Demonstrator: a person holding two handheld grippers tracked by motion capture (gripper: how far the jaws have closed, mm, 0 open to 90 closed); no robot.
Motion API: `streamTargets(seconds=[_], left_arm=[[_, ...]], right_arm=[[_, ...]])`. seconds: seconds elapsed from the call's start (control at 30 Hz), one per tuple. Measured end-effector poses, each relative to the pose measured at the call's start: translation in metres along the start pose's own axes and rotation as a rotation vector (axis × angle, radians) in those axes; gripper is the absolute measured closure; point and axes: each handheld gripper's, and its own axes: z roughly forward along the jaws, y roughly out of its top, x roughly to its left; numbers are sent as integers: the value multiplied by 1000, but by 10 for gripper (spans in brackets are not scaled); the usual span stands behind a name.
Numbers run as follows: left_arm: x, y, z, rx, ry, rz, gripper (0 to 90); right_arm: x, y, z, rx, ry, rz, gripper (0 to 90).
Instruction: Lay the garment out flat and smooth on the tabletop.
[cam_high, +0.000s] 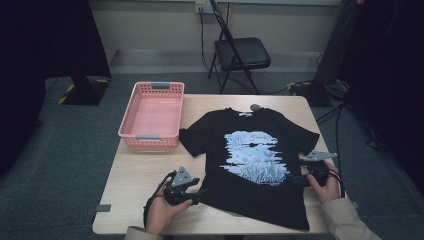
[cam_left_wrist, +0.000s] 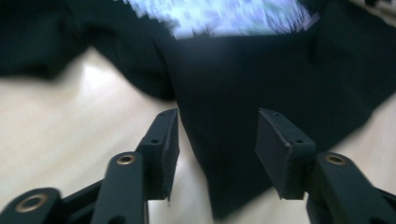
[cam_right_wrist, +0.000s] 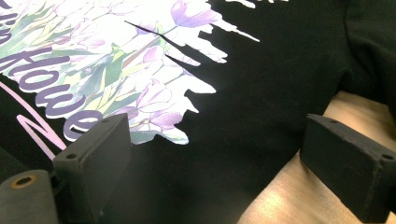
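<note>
A black T-shirt (cam_high: 250, 150) with a pale blue flower print lies flat on the wooden table (cam_high: 140, 170), collar away from me. My left gripper (cam_high: 202, 191) rests at the shirt's lower left hem. In the left gripper view its jaws (cam_left_wrist: 217, 140) stand apart with a fold of the black fabric (cam_left_wrist: 261, 79) between them, the pads clear of it. My right gripper (cam_high: 299, 177) sits at the shirt's right edge below the sleeve. In the right gripper view it (cam_right_wrist: 215, 154) is wide open over the cloth (cam_right_wrist: 261, 93) and the table edge.
A pink plastic basket (cam_high: 152, 115) stands at the table's far left corner, next to the shirt's left sleeve. A black folding chair (cam_high: 240, 52) is beyond the table. Bare wood shows left of the shirt (cam_high: 135, 175).
</note>
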Motion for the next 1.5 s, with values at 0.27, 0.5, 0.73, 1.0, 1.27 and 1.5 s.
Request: streamTargets(seconds=[0.27,0.5,0.73,1.0,1.27,1.5], left_arm=[[9,7,27,60,27,30,844],[3,3,22,100,-15,33,894],[-6,-9,11,121,-51,22,894],[-12,-13,5,108,-60,13,887],[0,4,9,-1,28,-33,589],[2,9,23,49,8,-19,835]], right_arm=[[0,0,0,0,0,0,81],[0,0,0,0,0,0,82],[0,0,0,0,0,0,82],[0,0,0,0,0,0,82],[0,0,0,0,0,0,82],[0,0,0,0,0,0,82]])
